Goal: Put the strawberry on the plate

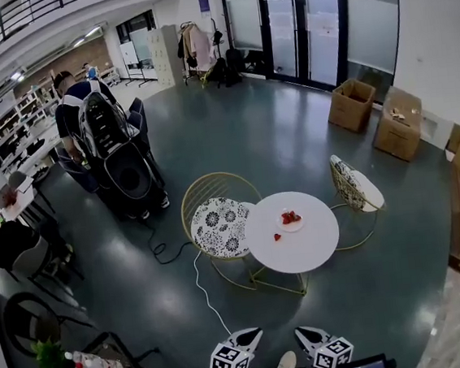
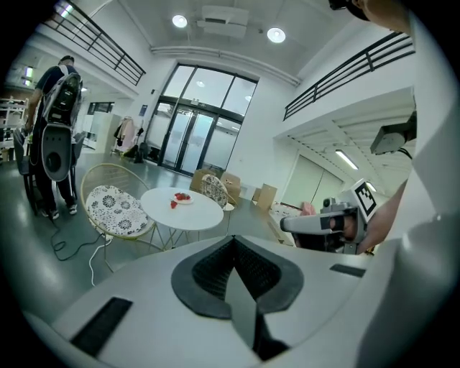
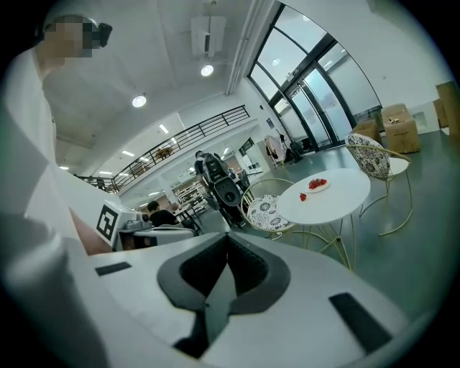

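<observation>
**Both claws clenched, berry waiting across the floor**

Here we are, well short of the action. The left gripper [image 1: 247, 335] and the right gripper [image 1: 305, 333] sit side by side at the bottom edge of the head view. Both are aimed up the frame at the round white table [image 1: 313, 240] in the middle. Look along each one. The left's jaws are pressed together with nothing between them. The right's are the same, pads meeting in a tight seam, empty.

The target? One loose strawberry [image 1: 277, 237] lying on the bare tabletop, just beside the plate [image 1: 298, 226] and to its lower left. As far as I can make out it isn't touching the plate. The plate already carries a small red heap, more berries by the look of it.

So the step in hand, I'd say, is the approach, and none of the placing is done yet. To do it well, close in on the table's near side. Step clear of the white cable [image 1: 200, 284] trailing over the floor left of centre, and of the patterned chair [image 1: 222, 221] tucked against the table's left. Pick one gripper, spread its jaws before it arrives, and come at the berry low from the side. Squeeze gently, because soft fruit bruises. After that it's a short lift and hop onto the plate.
</observation>
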{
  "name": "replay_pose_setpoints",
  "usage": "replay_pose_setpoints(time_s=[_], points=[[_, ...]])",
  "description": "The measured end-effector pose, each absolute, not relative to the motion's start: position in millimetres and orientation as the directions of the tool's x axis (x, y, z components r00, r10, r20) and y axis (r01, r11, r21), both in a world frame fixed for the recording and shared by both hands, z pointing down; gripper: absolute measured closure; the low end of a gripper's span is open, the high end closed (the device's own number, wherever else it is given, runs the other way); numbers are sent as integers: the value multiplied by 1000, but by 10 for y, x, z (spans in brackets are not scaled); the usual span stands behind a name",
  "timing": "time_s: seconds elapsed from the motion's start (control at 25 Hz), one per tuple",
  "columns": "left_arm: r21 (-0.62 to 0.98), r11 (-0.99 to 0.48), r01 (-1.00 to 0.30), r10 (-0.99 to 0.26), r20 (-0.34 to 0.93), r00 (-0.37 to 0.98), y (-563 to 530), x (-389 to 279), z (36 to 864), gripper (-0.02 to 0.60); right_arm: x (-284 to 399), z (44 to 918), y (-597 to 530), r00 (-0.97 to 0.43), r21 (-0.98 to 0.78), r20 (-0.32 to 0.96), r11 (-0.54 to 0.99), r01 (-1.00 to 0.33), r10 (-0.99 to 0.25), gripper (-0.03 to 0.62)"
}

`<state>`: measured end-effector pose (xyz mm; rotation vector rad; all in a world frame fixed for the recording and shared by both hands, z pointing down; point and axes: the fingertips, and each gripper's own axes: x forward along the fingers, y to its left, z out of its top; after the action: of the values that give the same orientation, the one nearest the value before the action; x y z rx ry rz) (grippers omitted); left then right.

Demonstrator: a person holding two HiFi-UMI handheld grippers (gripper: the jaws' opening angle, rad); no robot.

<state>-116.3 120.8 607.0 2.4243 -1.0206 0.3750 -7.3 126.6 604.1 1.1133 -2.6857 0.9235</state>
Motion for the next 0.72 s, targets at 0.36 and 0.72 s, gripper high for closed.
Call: replay_pose_setpoints(time_s=[0.36, 0.72], points=[[301, -618, -727, -600, 417, 683, 689, -742, 5988, 575, 302, 6022, 762, -739, -500, 287, 564, -658, -609, 588], [286, -598, -749, -622, 423, 659, 402, -689, 5939, 575, 428, 5951, 480, -749, -529, 267, 557, -640, -607, 586]])
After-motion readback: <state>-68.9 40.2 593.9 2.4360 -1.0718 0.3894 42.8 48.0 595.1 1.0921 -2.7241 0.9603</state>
